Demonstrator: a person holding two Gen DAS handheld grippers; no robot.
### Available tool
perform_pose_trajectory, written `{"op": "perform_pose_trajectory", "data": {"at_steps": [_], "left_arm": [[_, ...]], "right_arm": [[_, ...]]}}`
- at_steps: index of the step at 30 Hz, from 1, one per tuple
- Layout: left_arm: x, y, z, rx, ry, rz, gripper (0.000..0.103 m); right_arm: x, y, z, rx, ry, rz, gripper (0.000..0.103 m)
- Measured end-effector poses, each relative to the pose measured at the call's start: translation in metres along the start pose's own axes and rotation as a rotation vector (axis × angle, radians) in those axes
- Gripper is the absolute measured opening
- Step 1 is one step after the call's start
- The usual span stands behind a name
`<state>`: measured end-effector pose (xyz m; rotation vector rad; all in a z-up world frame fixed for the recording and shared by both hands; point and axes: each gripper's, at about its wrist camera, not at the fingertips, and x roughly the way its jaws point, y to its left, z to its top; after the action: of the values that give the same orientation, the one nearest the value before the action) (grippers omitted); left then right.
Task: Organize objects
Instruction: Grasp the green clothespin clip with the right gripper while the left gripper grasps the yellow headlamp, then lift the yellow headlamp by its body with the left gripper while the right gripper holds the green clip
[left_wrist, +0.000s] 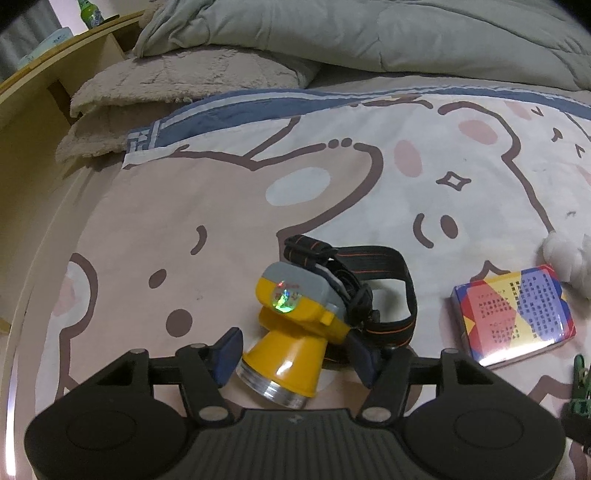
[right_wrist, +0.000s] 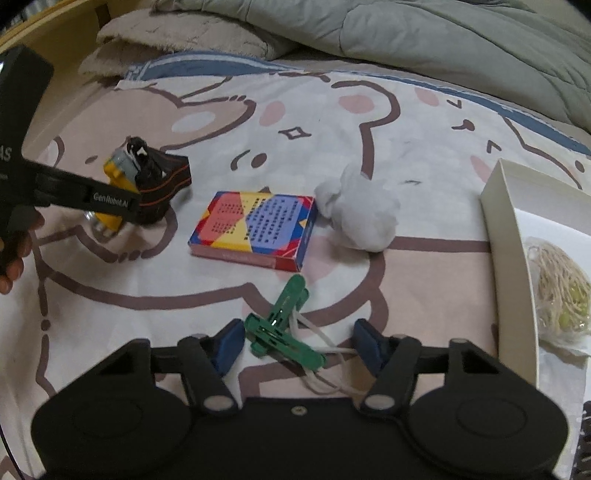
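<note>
A yellow and grey headlamp with a black, orange-striped strap lies on the cartoon bear sheet. My left gripper is shut on it, with both blue pads against its yellow cone and body. In the right wrist view the same headlamp sits far left under a black finger of the left gripper. Two green clothes pegs on a white string lie between the pads of my right gripper. The left pad is close to them and a gap shows at the right pad, so this gripper is open.
A colourful card box and a white crumpled wad lie mid-sheet. A white open box at the right holds a bag of pale bands. A grey quilt and beige blanket lie behind. A wooden shelf stands left.
</note>
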<state>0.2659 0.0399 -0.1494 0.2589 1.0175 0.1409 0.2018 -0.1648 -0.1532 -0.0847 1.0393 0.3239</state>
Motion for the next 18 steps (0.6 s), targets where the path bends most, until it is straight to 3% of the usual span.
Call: {"op": "perform_pose_trajectory", "data": {"at_steps": [4, 8, 18], "left_arm": [[0.000, -0.001, -0.002, 0.033, -0.002, 0.000, 0.060], [-0.002, 0.003, -0.005, 0.062, 0.000, -0.005, 0.050], [-0.008, 0.007, -0.010, 0.021, 0.006, -0.029, 0.049]], "right_arm": [[0.001, 0.006, 0.001, -0.027, 0.005, 0.004, 0.050], [-0.001, 0.009, 0.000, -0.055, 0.005, 0.006, 0.045], [-0.007, -0.001, -0.001, -0.024, 0.000, -0.025, 0.035]]}}
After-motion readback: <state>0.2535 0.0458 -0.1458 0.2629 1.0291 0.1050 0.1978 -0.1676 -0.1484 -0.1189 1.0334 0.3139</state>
